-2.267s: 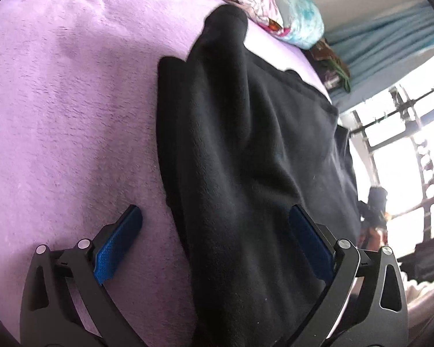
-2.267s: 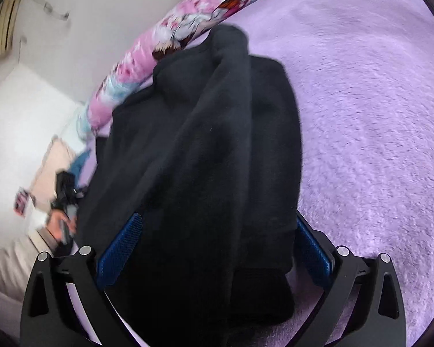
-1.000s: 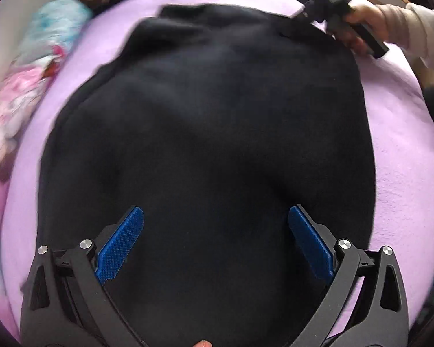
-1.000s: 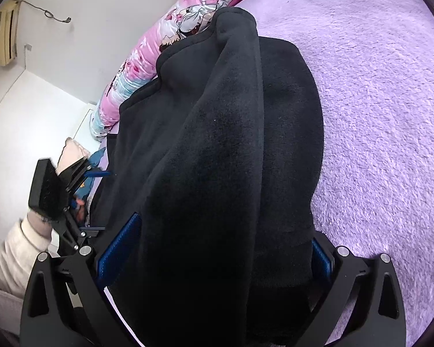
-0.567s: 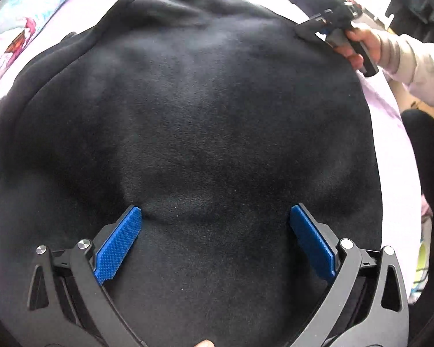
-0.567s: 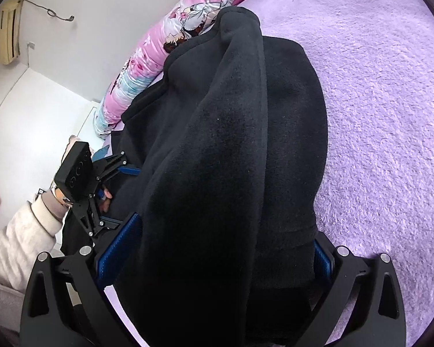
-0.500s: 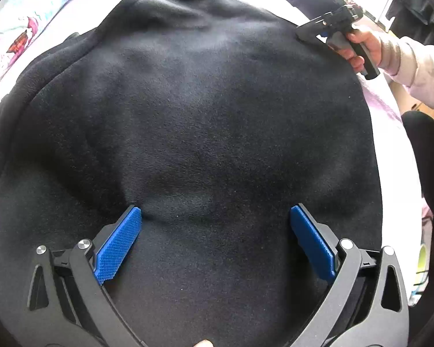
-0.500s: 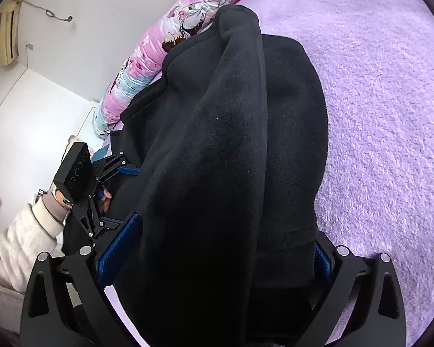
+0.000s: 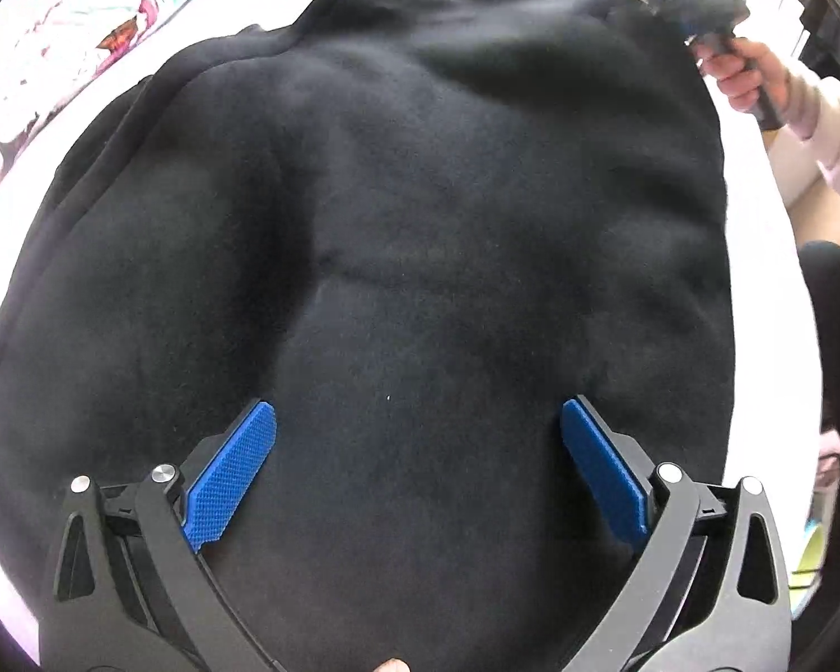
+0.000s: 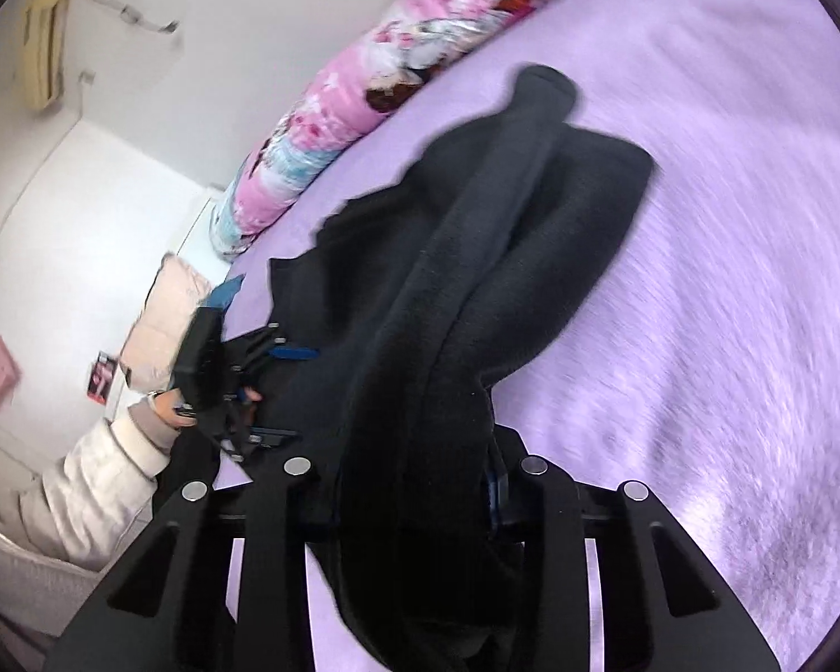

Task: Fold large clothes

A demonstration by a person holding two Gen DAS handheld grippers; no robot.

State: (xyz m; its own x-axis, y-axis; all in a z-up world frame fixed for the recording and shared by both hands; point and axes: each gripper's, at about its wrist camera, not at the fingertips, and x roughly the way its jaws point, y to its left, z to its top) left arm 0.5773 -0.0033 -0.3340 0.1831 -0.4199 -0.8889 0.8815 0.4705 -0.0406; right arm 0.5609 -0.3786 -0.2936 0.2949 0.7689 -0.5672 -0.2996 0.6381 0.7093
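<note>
Two sets of tongs are working one black fleece garment (image 9: 448, 235), and the next move is turning on which end each is nearest. Closest in, the right tongs (image 10: 414, 481) have just been closing and are now pinching a thick bunched edge of the garment (image 10: 476, 291) between their pads, the cloth filling the gap and hiding the blue faces almost entirely. From that grip the garment is running away as a long dark ridge, its long axis pointing from the tongs toward the far narrow end near the patterned pillow (image 10: 364, 89), and it is lying on the purple blanket (image 10: 728, 308) of the bed.

The left tongs (image 9: 417, 470) are pointing steeply down over the broad middle of the garment with both blue pads spread wide, nothing pinched between them; whether the tips are touching the fleece is hard to say. Farther off in that view, at the garment's far right edge, the person's right hand (image 9: 747, 75) is gripping the handle of the other tool. So the right side seems already secured, and the left tongs probably are needing an edge on their own side before any fold.
</note>
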